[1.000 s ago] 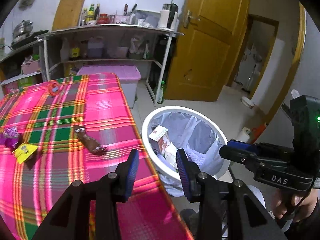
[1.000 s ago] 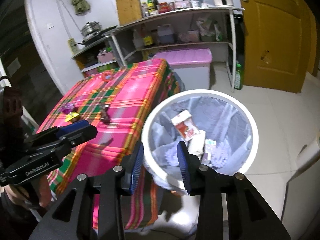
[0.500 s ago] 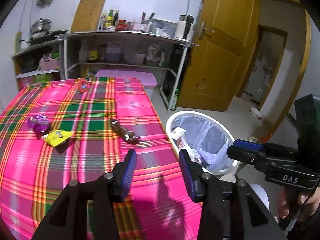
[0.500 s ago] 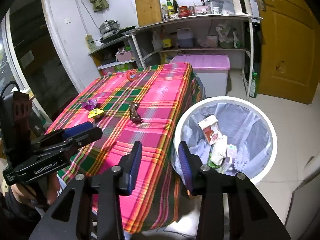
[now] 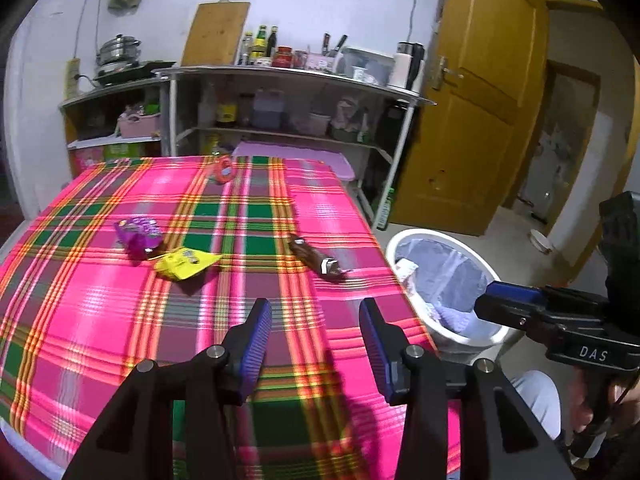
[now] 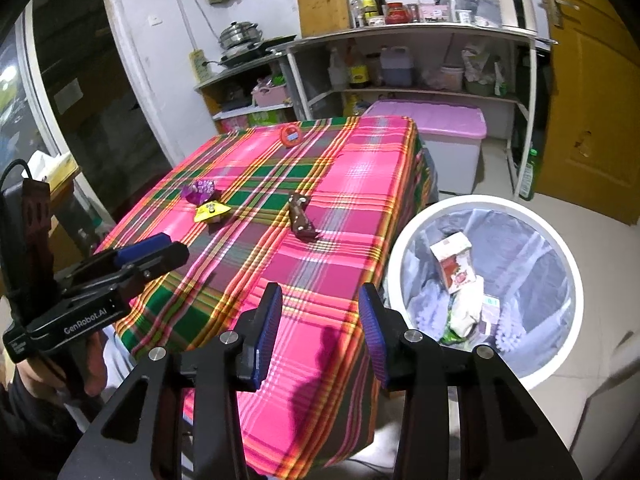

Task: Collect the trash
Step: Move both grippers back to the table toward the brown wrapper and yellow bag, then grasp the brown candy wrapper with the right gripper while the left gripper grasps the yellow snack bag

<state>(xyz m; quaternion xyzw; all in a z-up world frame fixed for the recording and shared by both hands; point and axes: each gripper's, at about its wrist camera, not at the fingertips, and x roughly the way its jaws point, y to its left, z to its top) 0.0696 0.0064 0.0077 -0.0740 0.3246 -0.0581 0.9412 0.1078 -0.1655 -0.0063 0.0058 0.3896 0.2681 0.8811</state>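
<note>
While both the left gripper [image 5: 316,328] and right gripper [image 6: 320,316] were held open and empty, the thin brown wrapper [image 5: 316,258] could be skidded off the tablecloth [image 5: 100,300], missing the bin [image 6: 560,248].

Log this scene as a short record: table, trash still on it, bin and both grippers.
table: pink plaid tablecloth
trash on table: brown wrapper; yellow wrapper; purple wrapper, beside the yellow one
also on table: round orange item, far end
bin: white trash bin on the floor beside the table, lined, with cartons and wrappers inside
left gripper: open, empty, over the table
right gripper: open, empty, at the table edge nearest the bin
</note>
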